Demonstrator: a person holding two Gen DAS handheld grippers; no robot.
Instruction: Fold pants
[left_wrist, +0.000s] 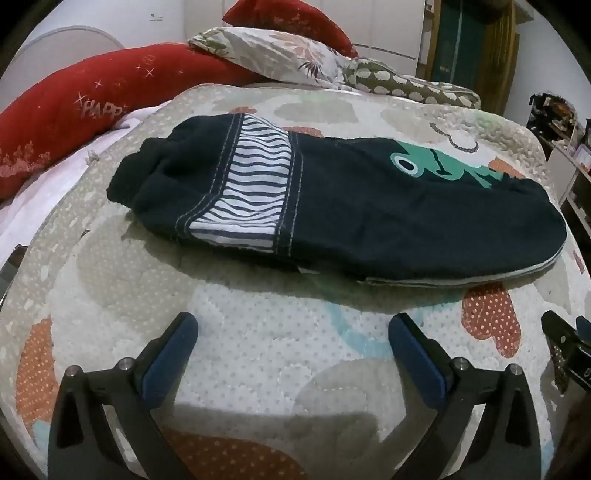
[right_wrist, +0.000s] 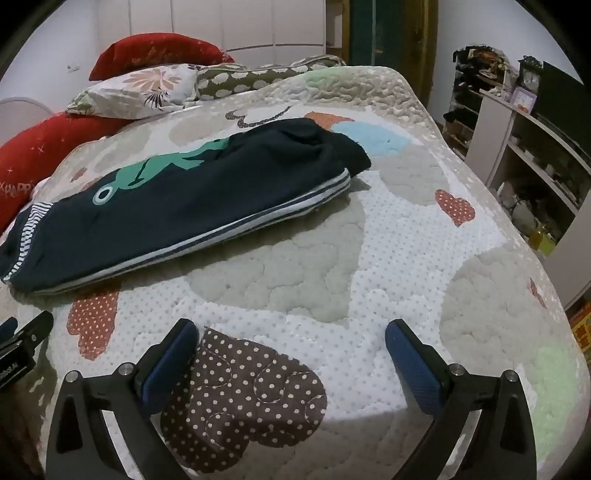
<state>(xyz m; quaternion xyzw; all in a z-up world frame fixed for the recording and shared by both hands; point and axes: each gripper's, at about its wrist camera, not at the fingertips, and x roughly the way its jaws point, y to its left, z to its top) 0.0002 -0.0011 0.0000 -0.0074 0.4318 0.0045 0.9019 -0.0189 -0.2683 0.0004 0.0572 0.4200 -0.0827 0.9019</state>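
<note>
Pants (left_wrist: 332, 206) on quilt (left_wrist: 258, 332), pillows (left_wrist: 280, 55) behind, shelves (right_wrist: 535, 147) right.

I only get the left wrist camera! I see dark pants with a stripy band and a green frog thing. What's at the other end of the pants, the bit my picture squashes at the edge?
Observer: The far end of the pants bunches into a dark rumpled lump lying beside a light blue patch of the quilt.
Child: Is the other gripper grabbing anything?
Observer: No. The right gripper is open, over a brown dotted heart, clear of the pants.
Child: What's past the bed on that side?
Observer: Cluttered shelves with a small clock on top.
</note>
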